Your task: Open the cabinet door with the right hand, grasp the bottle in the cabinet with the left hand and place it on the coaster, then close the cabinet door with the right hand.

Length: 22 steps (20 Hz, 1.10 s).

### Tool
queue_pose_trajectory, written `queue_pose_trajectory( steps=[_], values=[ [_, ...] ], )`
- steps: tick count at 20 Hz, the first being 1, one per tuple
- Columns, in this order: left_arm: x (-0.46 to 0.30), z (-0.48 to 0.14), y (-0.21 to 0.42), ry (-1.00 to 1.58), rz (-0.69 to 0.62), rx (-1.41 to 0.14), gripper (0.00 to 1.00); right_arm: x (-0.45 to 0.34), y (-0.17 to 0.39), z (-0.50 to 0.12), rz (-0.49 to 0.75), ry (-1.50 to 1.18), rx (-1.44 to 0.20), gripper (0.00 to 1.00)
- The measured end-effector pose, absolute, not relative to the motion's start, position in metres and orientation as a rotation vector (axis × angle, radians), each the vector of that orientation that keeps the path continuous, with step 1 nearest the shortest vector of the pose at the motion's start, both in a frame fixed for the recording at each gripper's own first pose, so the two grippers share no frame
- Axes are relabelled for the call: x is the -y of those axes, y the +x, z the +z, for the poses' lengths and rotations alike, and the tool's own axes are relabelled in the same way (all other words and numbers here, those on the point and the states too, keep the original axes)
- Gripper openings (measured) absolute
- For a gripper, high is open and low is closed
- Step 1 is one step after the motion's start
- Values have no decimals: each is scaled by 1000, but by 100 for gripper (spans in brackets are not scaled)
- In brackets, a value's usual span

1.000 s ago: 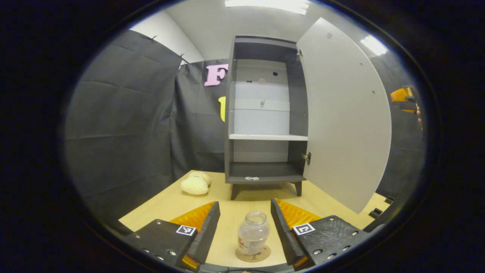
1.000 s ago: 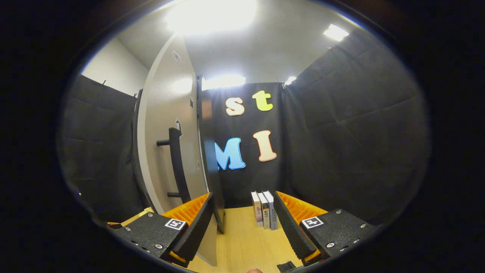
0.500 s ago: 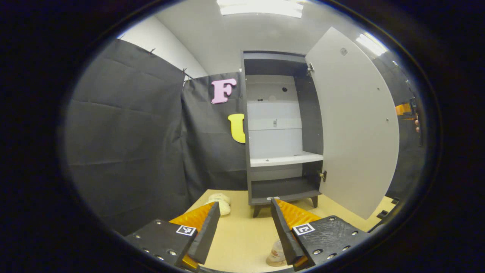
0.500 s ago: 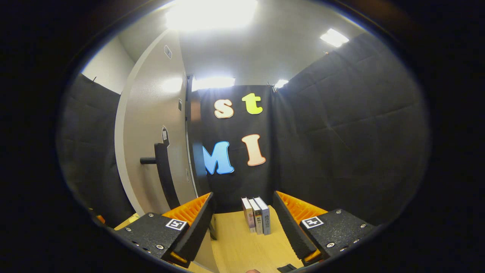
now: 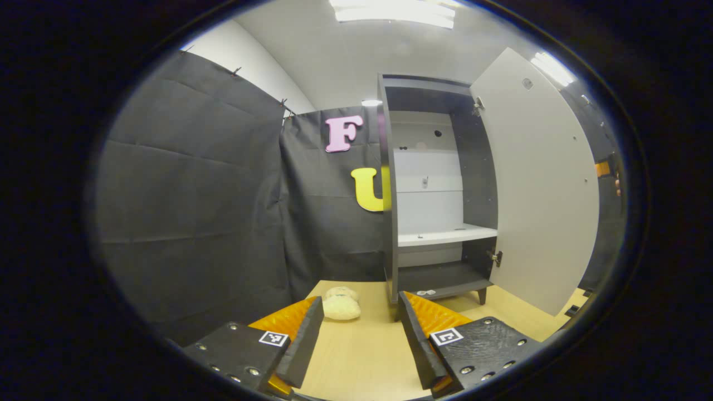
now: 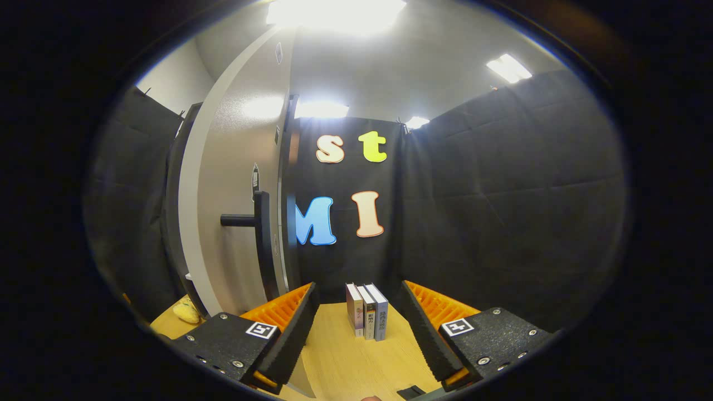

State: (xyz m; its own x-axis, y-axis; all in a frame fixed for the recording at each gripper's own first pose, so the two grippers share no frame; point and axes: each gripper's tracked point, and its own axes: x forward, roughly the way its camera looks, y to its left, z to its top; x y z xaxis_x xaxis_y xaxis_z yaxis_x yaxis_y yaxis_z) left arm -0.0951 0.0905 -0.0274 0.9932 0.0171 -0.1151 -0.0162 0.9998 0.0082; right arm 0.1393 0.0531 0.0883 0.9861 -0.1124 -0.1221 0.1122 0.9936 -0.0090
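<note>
The dark grey cabinet (image 5: 390,223) stands at the back of the wooden table, its pale door (image 5: 546,189) swung wide to the right. Its white shelf (image 5: 445,236) is bare. A small pale scrap (image 5: 426,292) lies on the cabinet floor. My left gripper (image 5: 361,301) is open over bare tabletop, well in front of the cabinet. In the right gripper view the door's outer face (image 6: 234,167) and its black bar handle (image 6: 260,239) stand to the left of my right gripper (image 6: 359,287). That gripper is open, holds nothing and is clear of the handle.
A cream plush lump (image 5: 341,306) lies on the table left of the cabinet feet. Three books (image 6: 367,309) stand upright at the back of the table, ahead of the right gripper. Black cloth walls close in the booth.
The left gripper view has risen and swung left. The bottle on its coaster slid out past the bottom edge. The right gripper has shifted a little beside the door, which stays open.
</note>
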Motion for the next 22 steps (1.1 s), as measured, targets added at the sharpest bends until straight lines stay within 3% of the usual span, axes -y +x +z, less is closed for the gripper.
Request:
queue_pose_trajectory(
  steps=[2, 4, 6, 13, 14, 15, 19, 21, 22],
  values=[
    [-99, -31, -91, 2, 21, -117, 77, -56, 138, 89, -127, -6, -119, 91],
    [-106, -34, -87, -6, 15, -121, 73, -66, 136, 86, -114, 15, -123, 91],
    [-108, -34, -84, -7, 4, -118, 77, -85, 131, 85, -92, 34, -126, 90],
    [-124, -36, -79, 0, -16, -112, 77, -124, 123, 87, -51, 28, -119, 91],
    [-126, -36, -78, -2, -17, -113, 72, -129, 123, 87, -46, 29, -118, 90],
    [-131, -36, -77, -5, -17, -113, 76, -134, 124, 87, -44, 28, -116, 90],
    [-143, -39, -74, -12, -20, -114, 77, -153, 122, 87, -29, 25, -117, 91],
    [-147, -41, -73, -14, -21, -118, 73, -163, 122, 87, -17, 27, -117, 91],
    [-149, -41, -73, -15, -21, -119, 72, -169, 122, 88, -10, 26, -117, 87]
  ],
)
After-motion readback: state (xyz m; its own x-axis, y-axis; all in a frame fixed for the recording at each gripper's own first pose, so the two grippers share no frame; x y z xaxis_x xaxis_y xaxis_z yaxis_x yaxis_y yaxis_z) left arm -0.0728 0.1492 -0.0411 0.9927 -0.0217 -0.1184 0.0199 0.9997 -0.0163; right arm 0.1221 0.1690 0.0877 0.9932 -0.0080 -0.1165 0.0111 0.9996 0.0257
